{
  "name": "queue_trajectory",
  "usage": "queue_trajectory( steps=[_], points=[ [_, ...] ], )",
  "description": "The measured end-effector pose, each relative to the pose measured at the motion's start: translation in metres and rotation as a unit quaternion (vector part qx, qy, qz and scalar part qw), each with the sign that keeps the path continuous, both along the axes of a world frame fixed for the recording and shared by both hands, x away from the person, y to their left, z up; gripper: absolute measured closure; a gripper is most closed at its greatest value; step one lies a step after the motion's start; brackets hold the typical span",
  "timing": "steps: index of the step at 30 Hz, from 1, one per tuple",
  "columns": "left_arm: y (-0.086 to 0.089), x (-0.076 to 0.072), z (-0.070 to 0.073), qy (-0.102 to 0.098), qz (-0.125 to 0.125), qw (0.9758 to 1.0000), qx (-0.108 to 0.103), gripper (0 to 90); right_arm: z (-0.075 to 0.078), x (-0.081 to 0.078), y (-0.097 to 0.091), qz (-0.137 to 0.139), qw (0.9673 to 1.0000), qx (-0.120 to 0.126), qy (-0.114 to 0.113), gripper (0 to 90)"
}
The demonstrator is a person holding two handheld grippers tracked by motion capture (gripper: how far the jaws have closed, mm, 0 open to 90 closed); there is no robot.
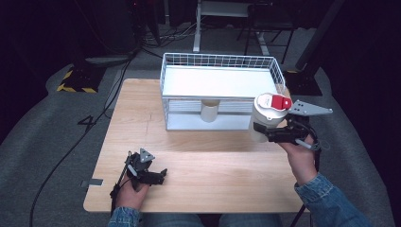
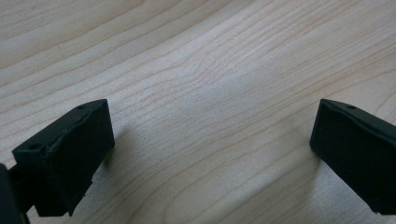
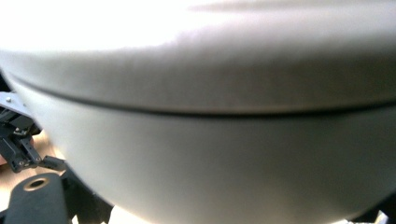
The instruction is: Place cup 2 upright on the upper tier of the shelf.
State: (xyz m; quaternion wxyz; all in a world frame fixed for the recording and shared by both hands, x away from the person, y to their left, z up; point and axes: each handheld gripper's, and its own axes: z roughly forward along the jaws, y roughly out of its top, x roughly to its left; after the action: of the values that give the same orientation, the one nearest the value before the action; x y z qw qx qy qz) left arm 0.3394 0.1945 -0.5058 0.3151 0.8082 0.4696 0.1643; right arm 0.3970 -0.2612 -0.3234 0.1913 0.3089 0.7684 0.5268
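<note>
on table one wire basket [image 1: 176,71], right gripper [image 1: 269,132] jaws clamping one white canister [image 1: 263,117], left gripper [image 2: 210,149] jaws apart

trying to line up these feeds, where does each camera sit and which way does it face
High view: above the person's side, facing forward and down on the light wooden table; both forearms and claws show.
Left gripper view: rides the left claw, facing the tabletop between open jaws.
Right gripper view: rides the right claw, pressed against the white plastic canister with red cap.
Shared: the canister.
</note>
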Motion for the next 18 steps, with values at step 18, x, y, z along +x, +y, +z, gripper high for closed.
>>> queue_trajectory(
  steps=[18],
  points=[
    [0.0,0.001,0.0,-0.003,0.002,1.0,0.001,0.3,0.035,0.022,0.004,-0.004,0.9999,0.013,-0.011,13.2]
  ],
)
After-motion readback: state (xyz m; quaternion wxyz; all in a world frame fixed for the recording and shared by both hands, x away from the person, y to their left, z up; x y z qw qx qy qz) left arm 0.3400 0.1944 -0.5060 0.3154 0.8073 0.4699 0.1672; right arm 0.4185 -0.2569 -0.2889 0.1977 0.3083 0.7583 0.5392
